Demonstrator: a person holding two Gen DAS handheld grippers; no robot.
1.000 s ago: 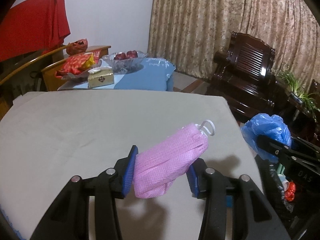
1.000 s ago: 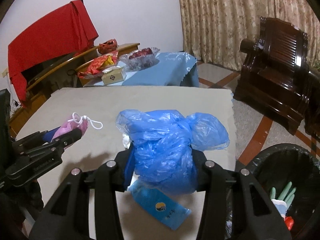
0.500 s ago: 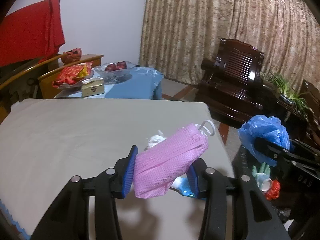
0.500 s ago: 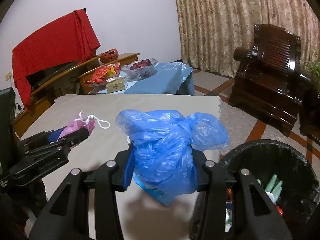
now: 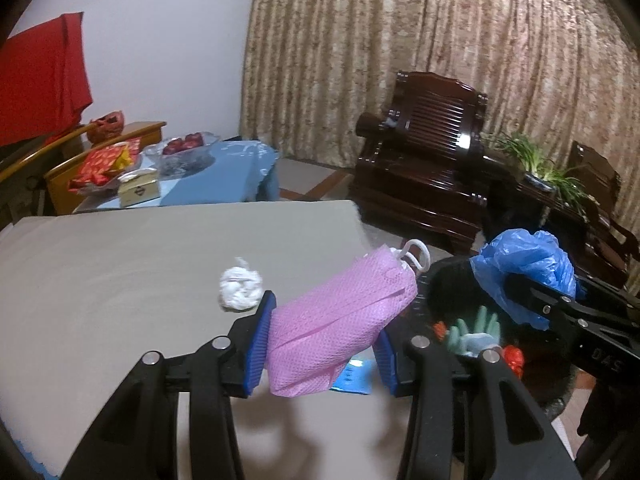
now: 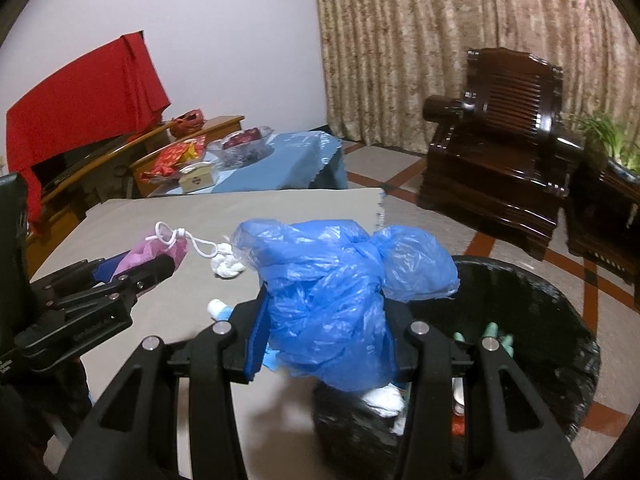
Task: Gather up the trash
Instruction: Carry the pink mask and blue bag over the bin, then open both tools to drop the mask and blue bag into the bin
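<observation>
Gripping pink mask (image 5: 338,322) in left tongs (image 5: 322,340), blue bag (image 6: 332,300) in right tongs (image 6: 326,338), w/ white wad (image 5: 239,294) on table (image 5: 120,272) nr bin (image 6: 560,320).

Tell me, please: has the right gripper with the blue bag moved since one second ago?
Yes. The right gripper, shut on the blue plastic bag, has moved off the table toward the black trash bin, now partly over its rim.

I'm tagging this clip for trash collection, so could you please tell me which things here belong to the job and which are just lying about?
Job:
- pink mesh pouch, in the left gripper
- blue plastic bag, in the right gripper
- black bin
- white wad and blue packet on the table

Just lying about:
- wooden armchair
- red cloth
- fruit bowl
- potted plant
</observation>
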